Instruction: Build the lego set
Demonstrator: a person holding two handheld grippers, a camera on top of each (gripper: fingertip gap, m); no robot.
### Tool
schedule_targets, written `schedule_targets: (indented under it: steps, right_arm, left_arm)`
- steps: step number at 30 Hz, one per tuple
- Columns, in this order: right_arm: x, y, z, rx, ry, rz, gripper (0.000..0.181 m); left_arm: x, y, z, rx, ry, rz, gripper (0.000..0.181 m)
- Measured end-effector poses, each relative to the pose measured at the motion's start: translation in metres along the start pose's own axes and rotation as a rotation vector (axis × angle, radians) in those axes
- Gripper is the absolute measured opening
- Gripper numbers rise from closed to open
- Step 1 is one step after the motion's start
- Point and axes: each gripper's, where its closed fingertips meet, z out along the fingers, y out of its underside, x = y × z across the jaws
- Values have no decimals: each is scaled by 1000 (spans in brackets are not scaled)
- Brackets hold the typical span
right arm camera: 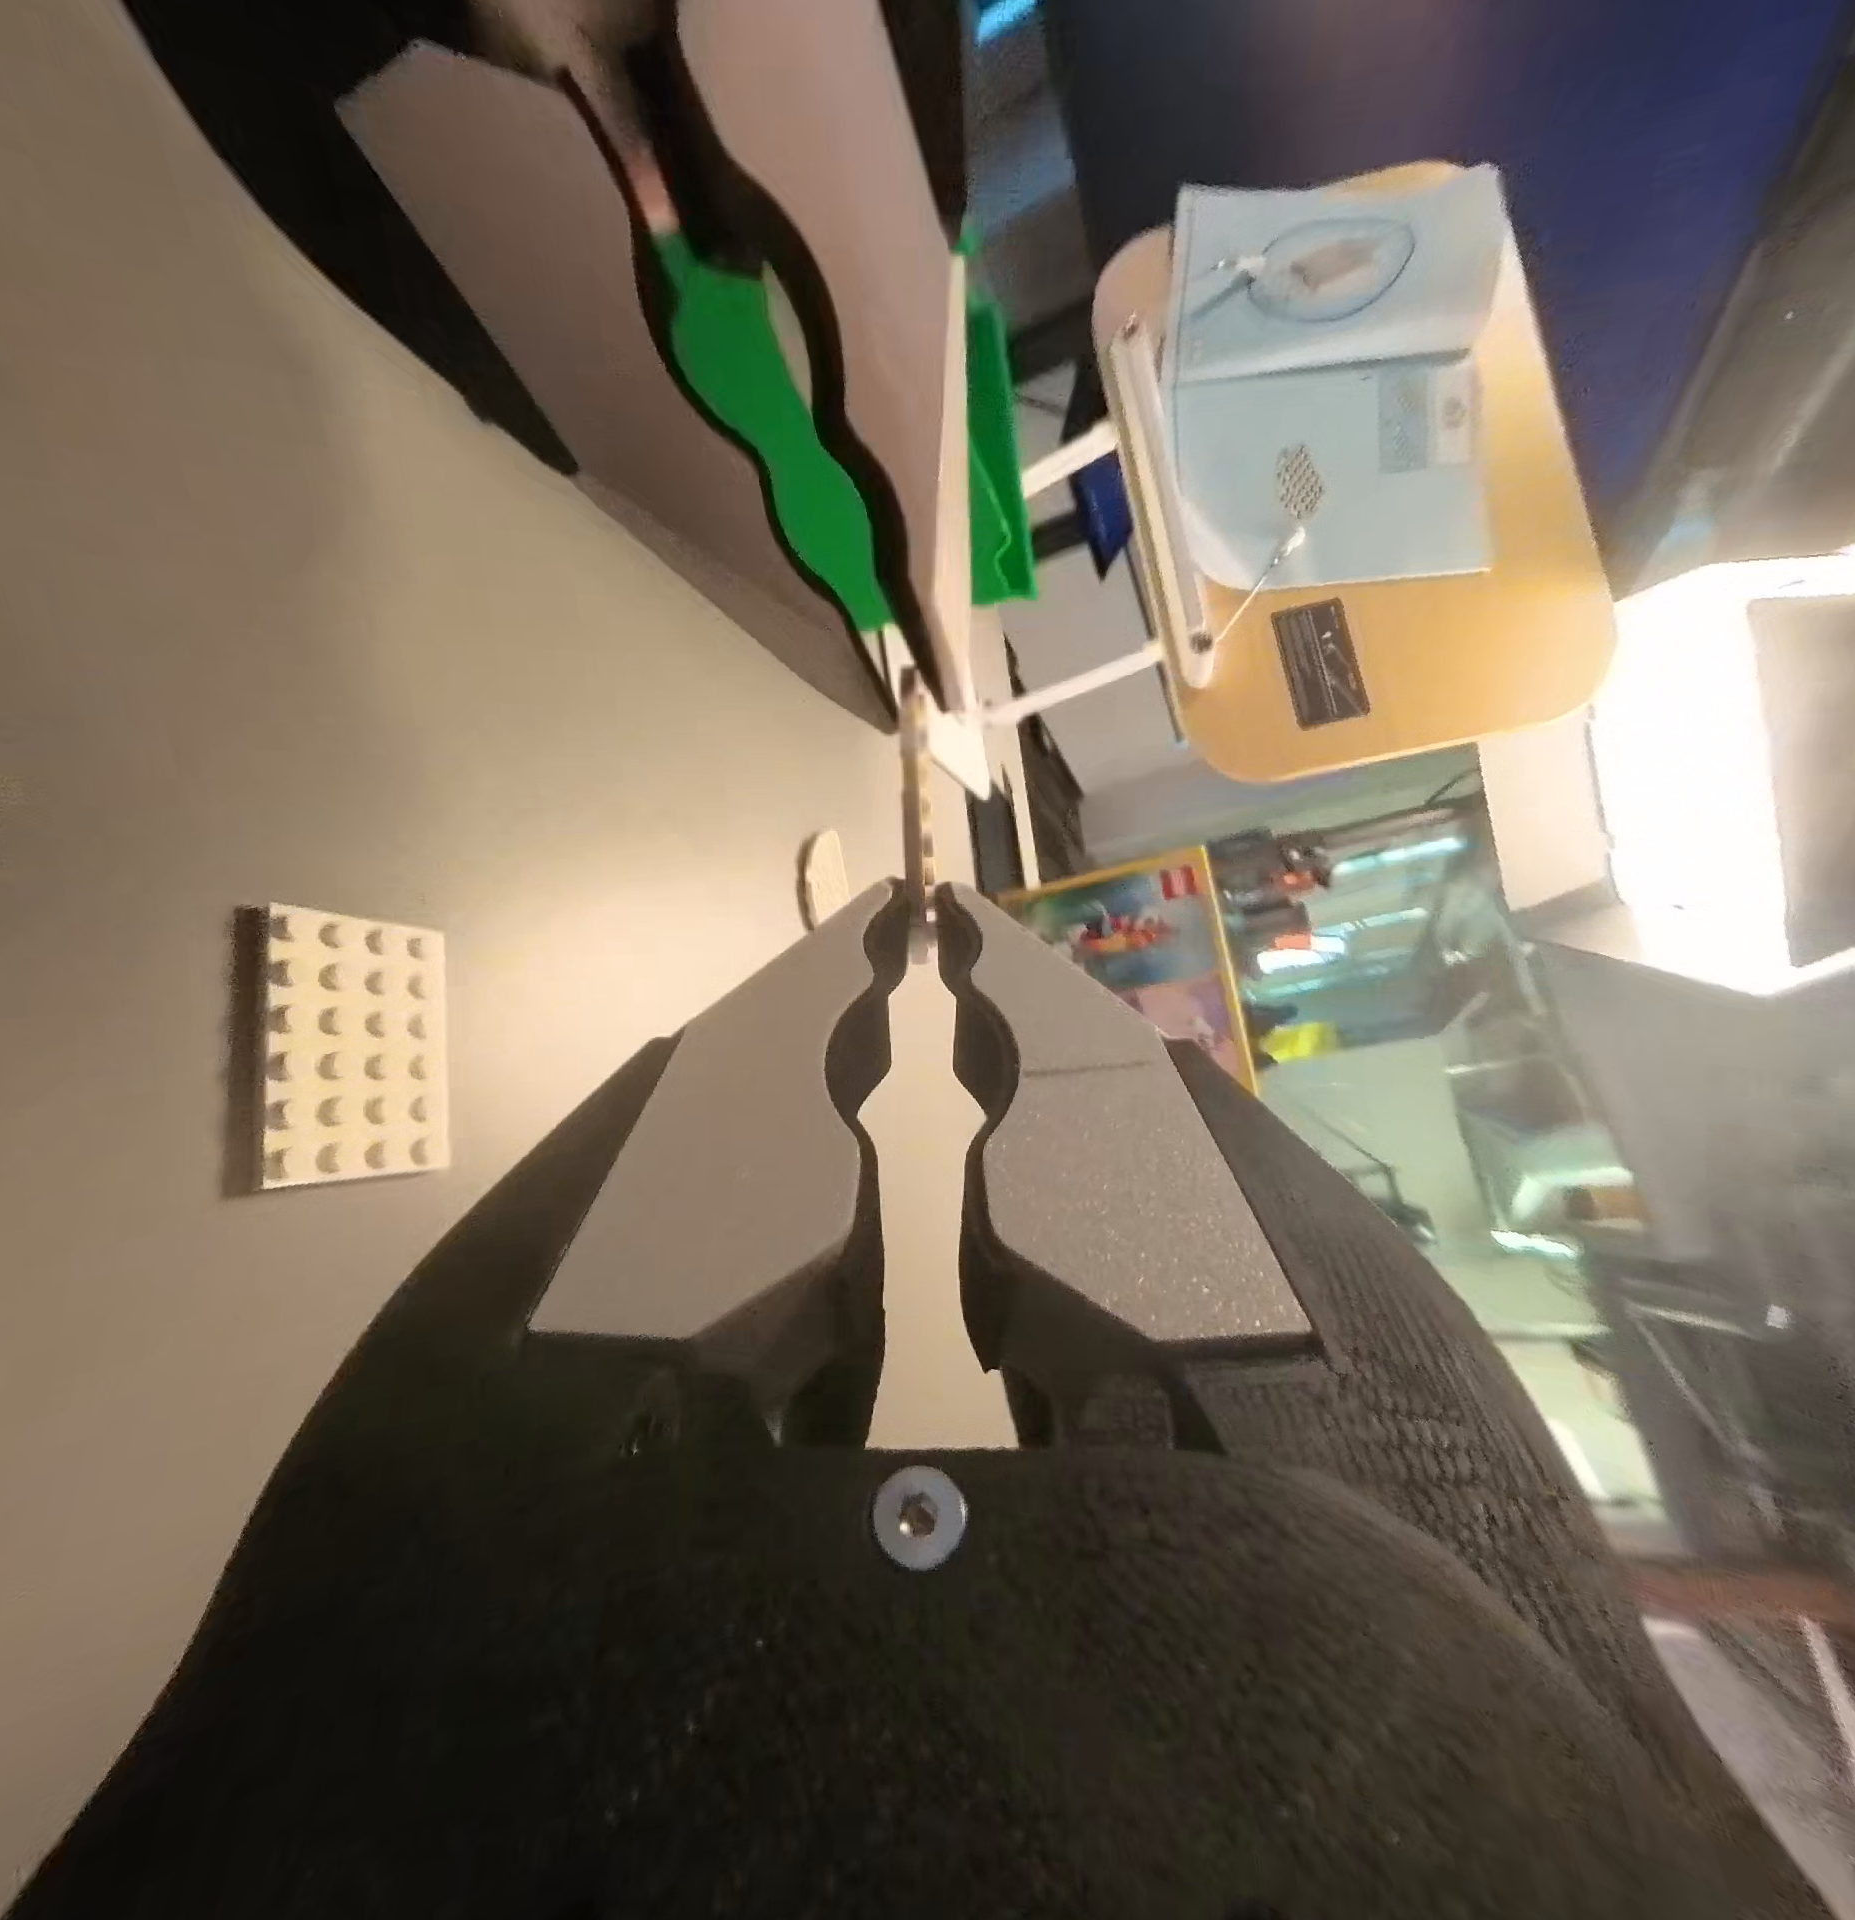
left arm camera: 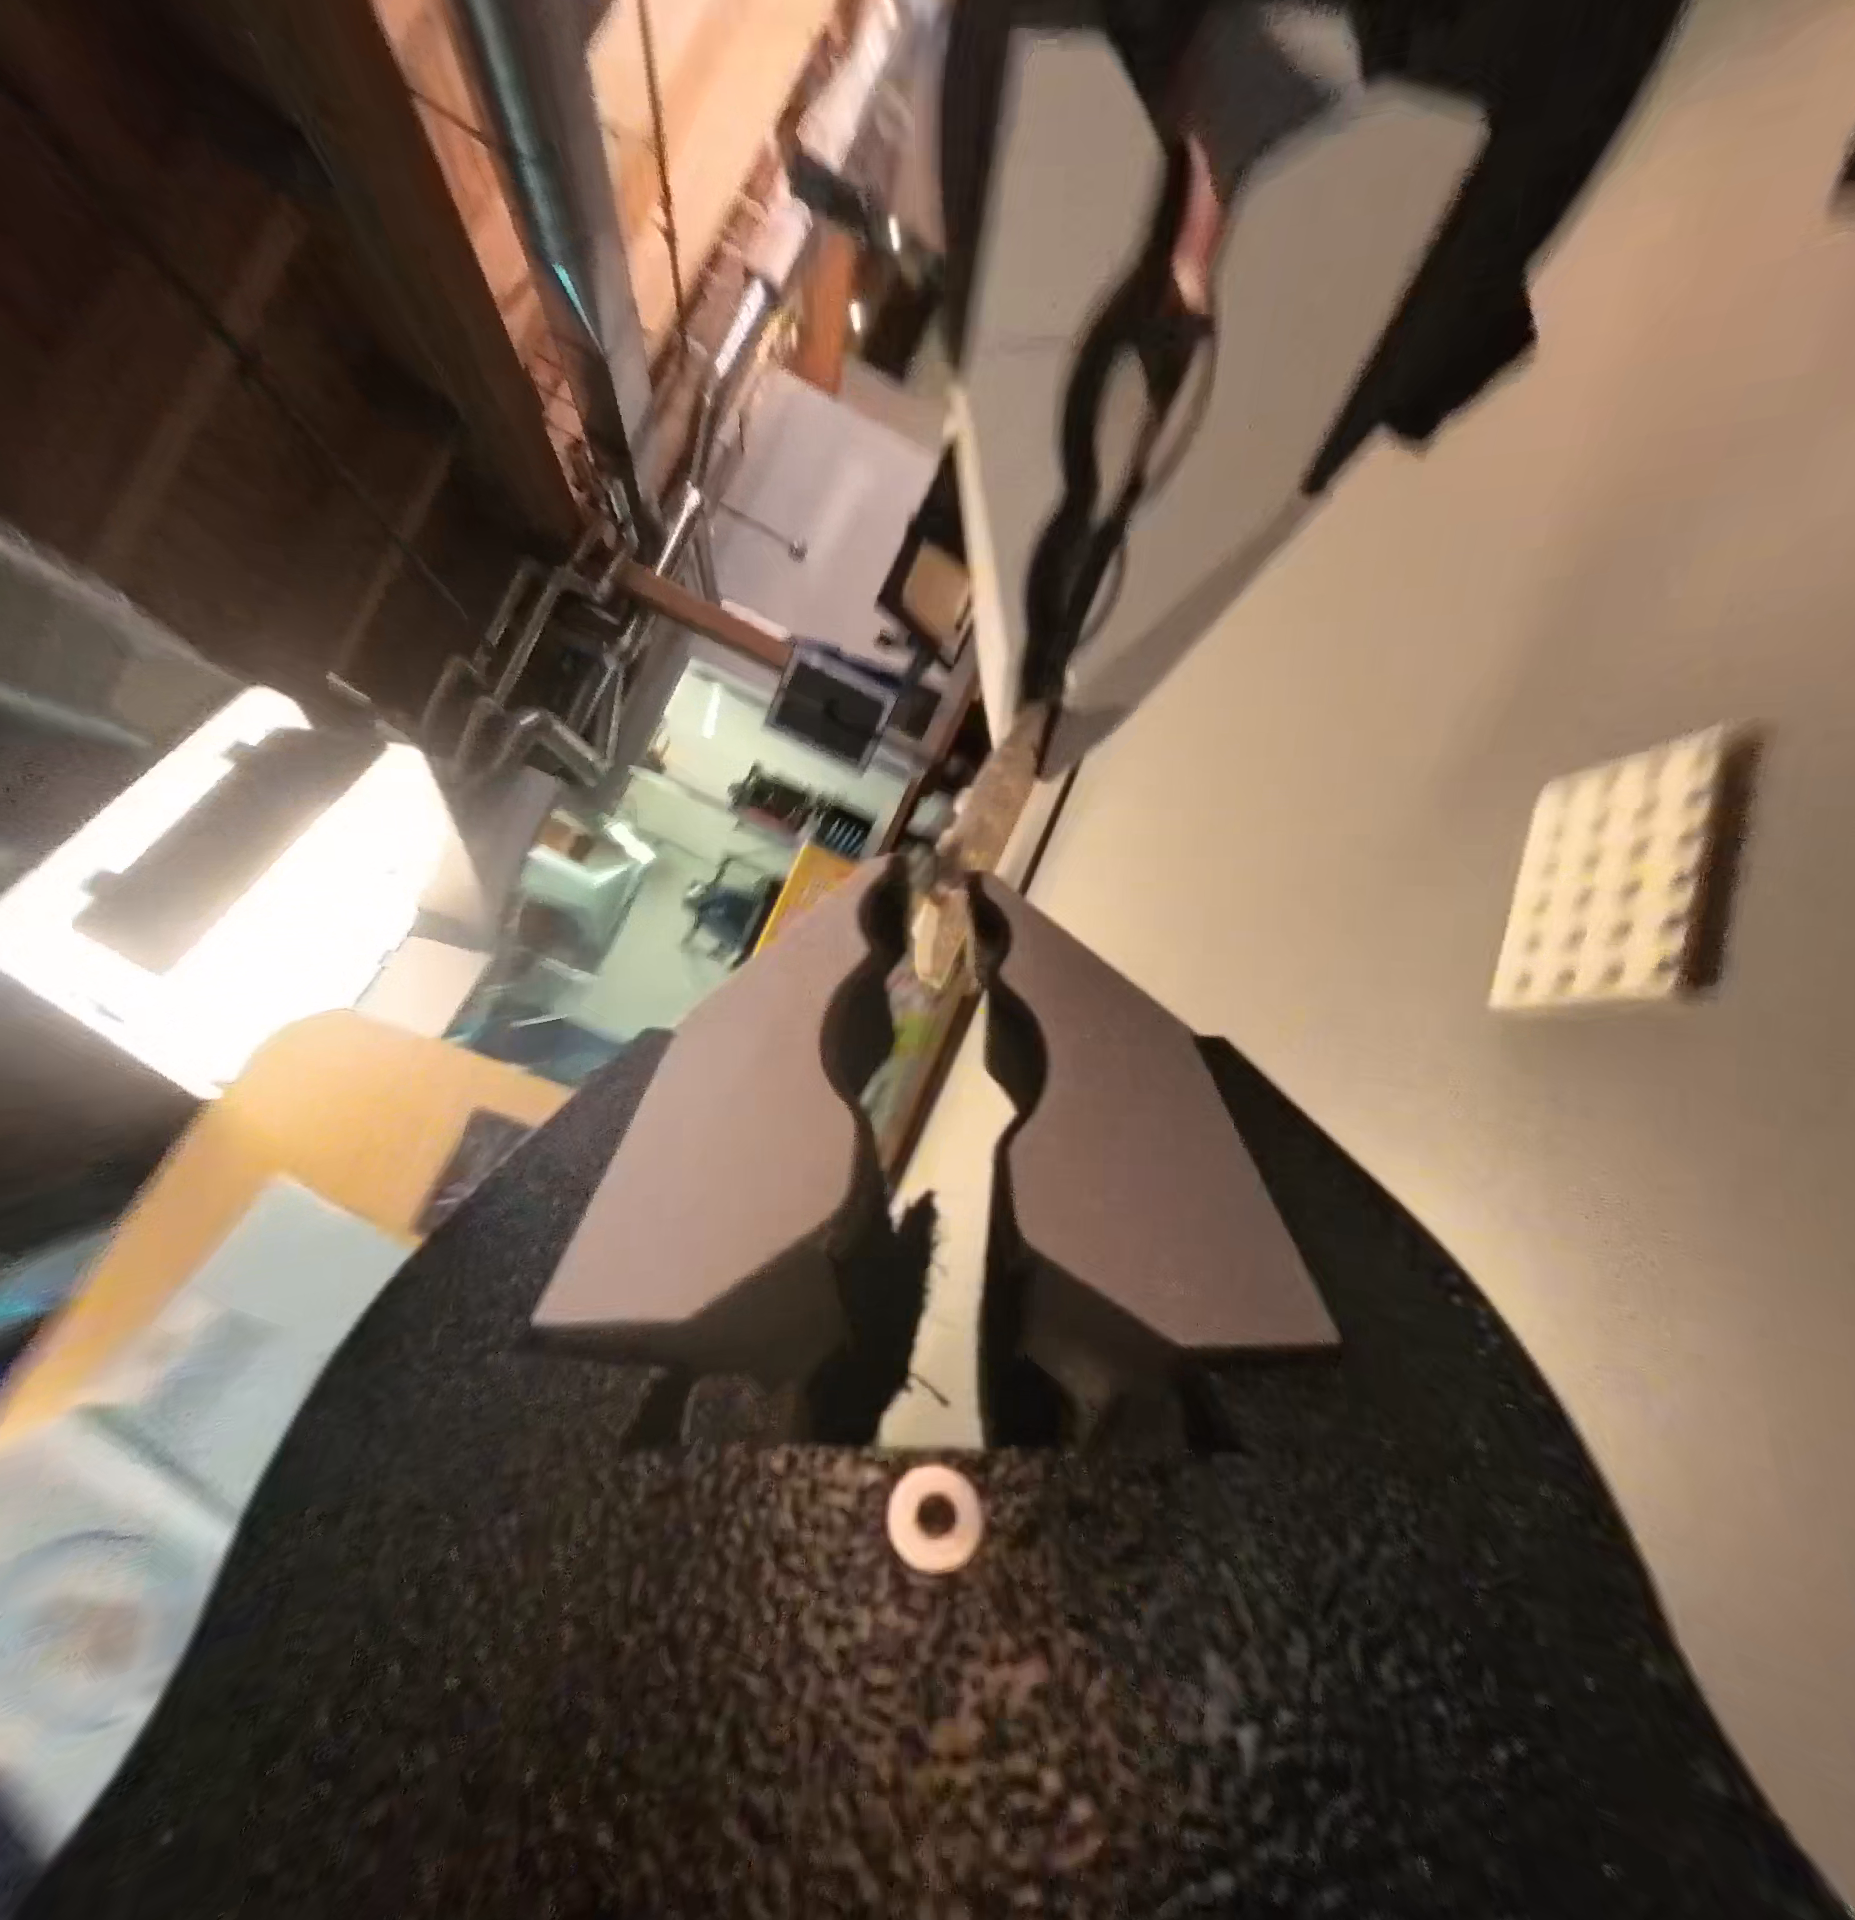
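Pale tabletop [right arm camera: 487, 623], studded plate [right arm camera: 341, 1049], seemingly cluttered workshop

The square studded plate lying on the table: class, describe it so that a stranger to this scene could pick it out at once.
Start from the pale table that fills the left of the right wrist view. On it, left of the right gripper, lies the white square plate, flat and alone. Unlike the thin plate pinched edge-on between both grippers, it shows its full grid of round studs and nothing touches it.
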Motion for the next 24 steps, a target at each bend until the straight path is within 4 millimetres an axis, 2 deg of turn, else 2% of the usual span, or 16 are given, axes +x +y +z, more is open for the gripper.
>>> schedule_targets:
  steps: [2, 4, 6, 8, 10, 13, 18, 20, 24]
  right_arm:
    - [4, -5, -7, 74, -5, 41, 3]
    - [6, -7, -14, 120, -15, 53, 3]
    - [5, -10, -19, 157, -27, 48, 3]
    - [2, -13, -23, 186, -39, 30, 3]
    - [-3, -17, -25, 213, -55, 24, 3]
    - [-6, -22, -29, 243, -65, 26, 3]
    - [-6, -15, -30, 207, -55, -7, 3]
    - [-7, -13, -30, 193, -52, -26, 3]
    - [-9, -9, -28, 168, -53, -41, 3]
  left_arm:
    - [1, -13, -4, 93, 86, -209, 36]
    - [-3, -12, -5, 110, 109, -271, 36]
    - [-6, -5, -6, 94, 72, -181, 22]
    - [2, -2, -5, 87, 94, -111, 20]
    - [3, -6, -7, 112, 92, -91, 13]
    - [3, -17, -14, 190, 84, -38, 13]
    - [7, -29, -18, 236, 67, 59, 11]
    - [11, -27, -16, 214, 59, 107, 4]
    - [16, -22, -12, 170, 71, 180, 2]
